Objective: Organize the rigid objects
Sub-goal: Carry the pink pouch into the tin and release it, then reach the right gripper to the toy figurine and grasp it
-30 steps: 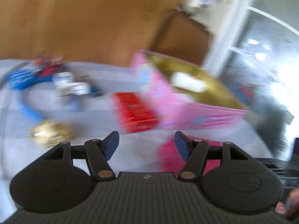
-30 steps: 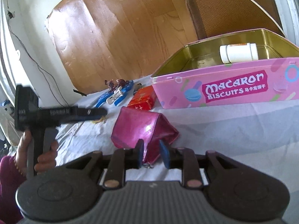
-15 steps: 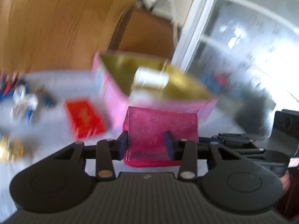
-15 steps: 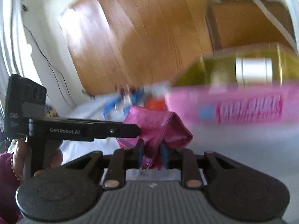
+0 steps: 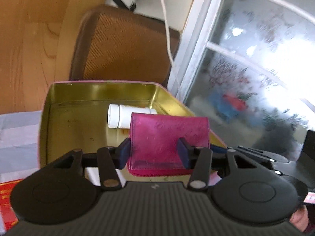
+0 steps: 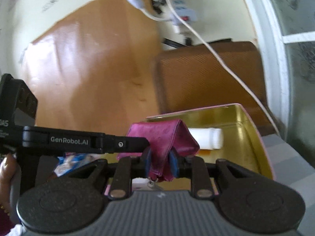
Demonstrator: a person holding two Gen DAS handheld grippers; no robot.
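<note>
Two handheld grippers carry a magenta zip wallet (image 5: 169,137) together, holding it above the open gold-lined biscuit tin (image 5: 47,118), where a white pill bottle (image 5: 126,116) already lies on its side. The right gripper (image 6: 161,164) pinches the wallet's narrow folded edge firmly. The left gripper (image 5: 153,153) brackets its broad face, its jaws having just opened slightly around it, likely steadying the wallet so it drops flat into the tin.

Both wrist views close over tin (image 5: 59,90)
</note>
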